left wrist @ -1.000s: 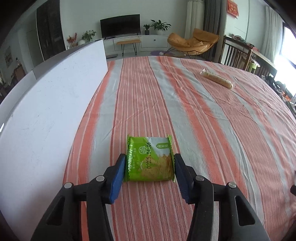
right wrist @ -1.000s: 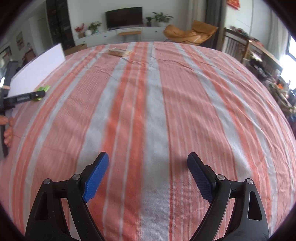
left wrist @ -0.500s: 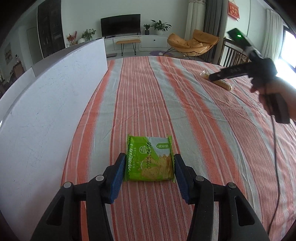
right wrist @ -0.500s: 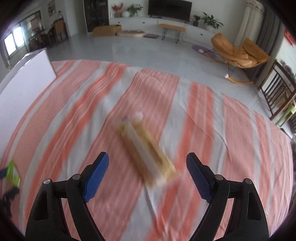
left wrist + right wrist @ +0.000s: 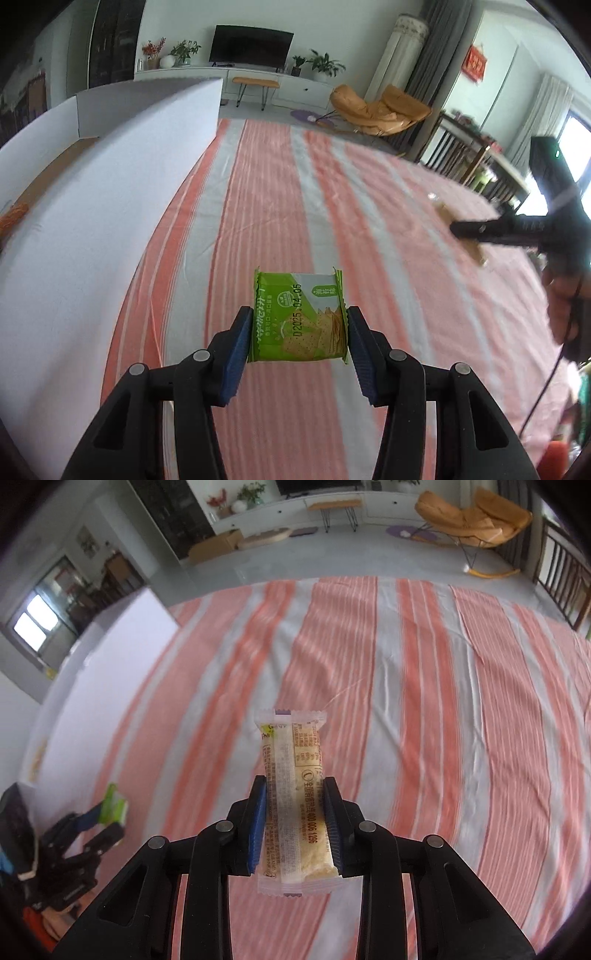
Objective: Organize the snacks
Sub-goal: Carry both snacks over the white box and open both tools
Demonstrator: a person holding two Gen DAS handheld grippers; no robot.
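Note:
My left gripper (image 5: 298, 328) is shut on a green cracker packet (image 5: 300, 317) and holds it above the striped cloth (image 5: 280, 206). My right gripper (image 5: 295, 812) is shut on a long clear-wrapped yellow cake bar (image 5: 293, 794) and holds it above the cloth. The right gripper also shows in the left wrist view (image 5: 517, 232) at the far right with the bar (image 5: 461, 232) in it. The left gripper with the green packet (image 5: 114, 806) shows at the lower left of the right wrist view.
A white open box (image 5: 110, 192) stands along the left side of the table; an orange item (image 5: 14, 214) lies inside it. An orange lounge chair (image 5: 380, 110), a TV unit and wooden chairs stand beyond the table's far edge.
The left gripper has lifted the green packet off the cloth. The right gripper has closed on the cake bar and raised it from the cloth.

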